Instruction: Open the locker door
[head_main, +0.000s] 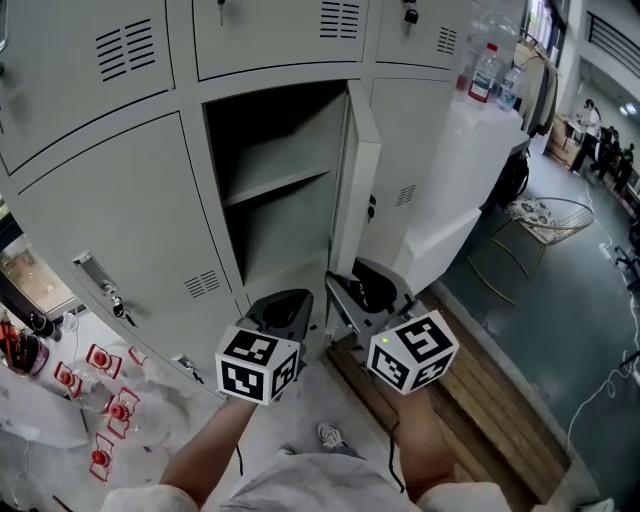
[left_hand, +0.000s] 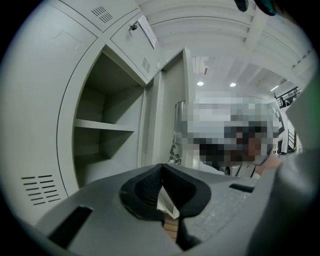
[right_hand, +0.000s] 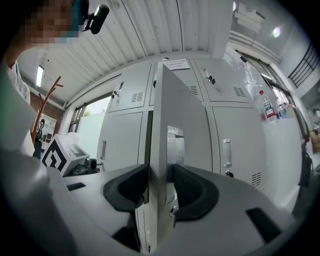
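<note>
Locker bank (head_main: 110, 210) dead ahead, locker door (head_main: 362, 180) already swung well out, edge-on, shelf (head_main: 275, 185) showing inside. Right gripper (right_hand: 160, 186) clamped on the door's free edge, jaws either side. Left gripper (left_hand: 161, 186) jaws pressed together, probably empty. Best to follow the hinge arc, no twisting.

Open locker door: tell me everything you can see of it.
The locker door looks like pale grey painted sheet metal, a tall plain panel. It stands swung out roughly square to the locker front, hinged at the opening's right side, edge-on in the head view. The right gripper view shows a small rectangular plate on its face and lock hardware lower down. The right hand-held gripper clamps its free edge, with a jaw on each face.
</note>
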